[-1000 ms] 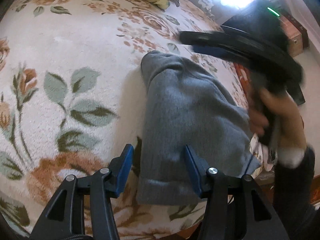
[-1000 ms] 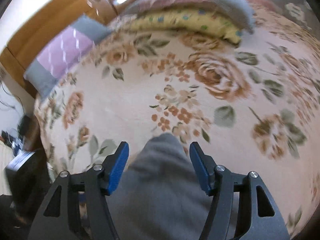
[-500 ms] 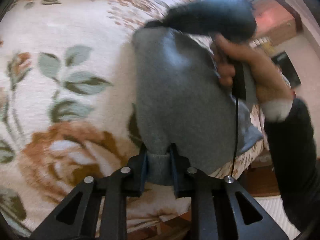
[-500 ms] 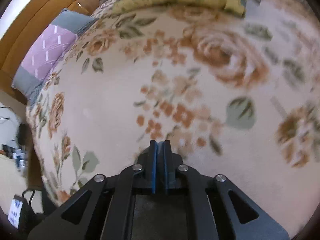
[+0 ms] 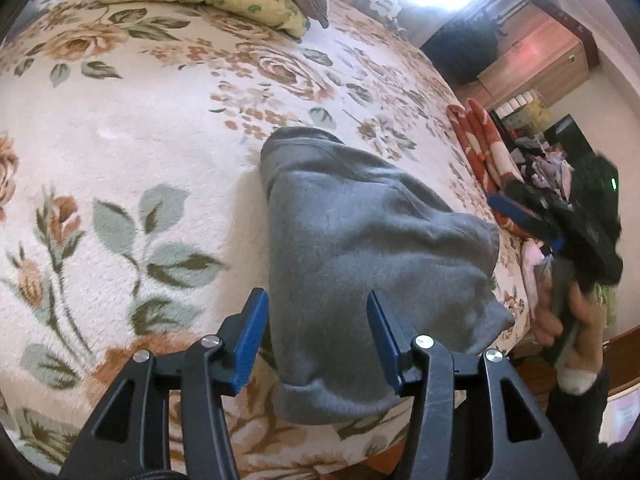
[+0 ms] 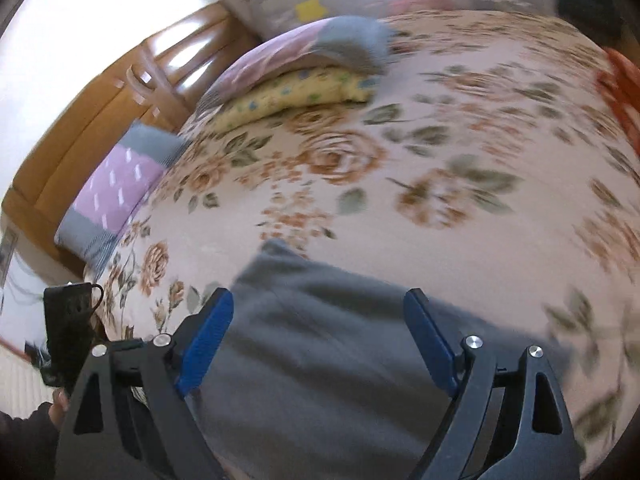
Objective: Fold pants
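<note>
Your left gripper [image 5: 316, 338] stands with its blue pads spread wide, holding nothing, poised over the near cuff end of the grey pants [image 5: 360, 248]. The pants lie folded into a thick bundle on the floral blanket [image 5: 120, 140], near the bed's edge. Your right gripper [image 6: 320, 332] is likewise spread and empty, just above the same grey cloth. Well beyond the pants a yellow dotted pillow [image 5: 208, 0] lies under a grey-edged one [image 6: 304, 48]. A red patterned cloth [image 5: 480, 148] sits off the bundle's right side; a purple pillow [image 6: 116, 192] lies by the wooden headboard [image 6: 100, 120].
</note>
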`<action>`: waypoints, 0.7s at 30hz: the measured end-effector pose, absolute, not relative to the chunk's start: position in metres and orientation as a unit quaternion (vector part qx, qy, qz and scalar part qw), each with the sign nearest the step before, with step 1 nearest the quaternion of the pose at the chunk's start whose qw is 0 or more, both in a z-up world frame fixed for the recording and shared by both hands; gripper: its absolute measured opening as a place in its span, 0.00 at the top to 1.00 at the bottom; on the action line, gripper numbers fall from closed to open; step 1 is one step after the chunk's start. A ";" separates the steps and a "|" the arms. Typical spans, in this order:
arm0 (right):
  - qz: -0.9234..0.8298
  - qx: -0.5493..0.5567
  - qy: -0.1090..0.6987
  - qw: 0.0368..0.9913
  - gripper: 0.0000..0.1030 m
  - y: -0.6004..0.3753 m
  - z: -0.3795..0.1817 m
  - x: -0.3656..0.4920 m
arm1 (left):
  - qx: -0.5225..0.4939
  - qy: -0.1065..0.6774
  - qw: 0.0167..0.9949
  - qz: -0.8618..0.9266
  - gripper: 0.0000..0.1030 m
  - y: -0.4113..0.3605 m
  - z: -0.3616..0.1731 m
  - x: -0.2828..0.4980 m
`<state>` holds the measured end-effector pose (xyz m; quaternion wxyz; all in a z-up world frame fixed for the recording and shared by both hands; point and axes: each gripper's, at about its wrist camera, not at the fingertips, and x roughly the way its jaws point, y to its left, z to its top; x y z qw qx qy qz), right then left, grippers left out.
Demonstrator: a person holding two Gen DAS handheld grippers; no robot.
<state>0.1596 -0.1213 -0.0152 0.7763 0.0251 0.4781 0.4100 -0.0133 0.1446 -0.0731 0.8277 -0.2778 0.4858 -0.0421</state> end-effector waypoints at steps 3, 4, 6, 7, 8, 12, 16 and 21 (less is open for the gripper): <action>0.375 0.048 0.476 0.794 0.15 -0.163 -0.021 0.155 | -0.273 0.488 0.828 -0.036 0.47 0.142 -0.076 -0.010; 0.365 0.050 0.476 0.798 0.15 -0.172 -0.023 0.153 | -0.272 0.489 0.828 -0.035 0.45 0.140 -0.077 -0.008; 0.336 0.053 0.479 0.809 0.15 -0.196 -0.034 0.146 | -0.273 0.491 0.827 -0.035 0.44 0.141 -0.079 -0.009; 0.326 0.058 0.483 0.811 0.15 -0.206 -0.040 0.145 | -0.273 0.493 0.825 -0.034 0.43 0.140 -0.081 -0.009; 0.318 0.063 0.488 0.810 0.15 -0.213 -0.046 0.144 | -0.275 0.495 0.824 -0.034 0.43 0.140 -0.083 -0.009; 0.285 0.090 0.520 0.800 0.15 -0.238 -0.083 0.147 | -0.286 0.506 0.813 -0.031 0.41 0.140 -0.094 -0.003; 0.280 0.126 0.544 0.781 0.15 -0.245 -0.111 0.153 | -0.297 0.508 0.808 -0.029 0.37 0.142 -0.098 0.004; 0.300 0.168 0.550 0.761 0.15 -0.244 -0.122 0.154 | -0.304 0.507 0.806 -0.024 0.35 0.145 -0.100 0.011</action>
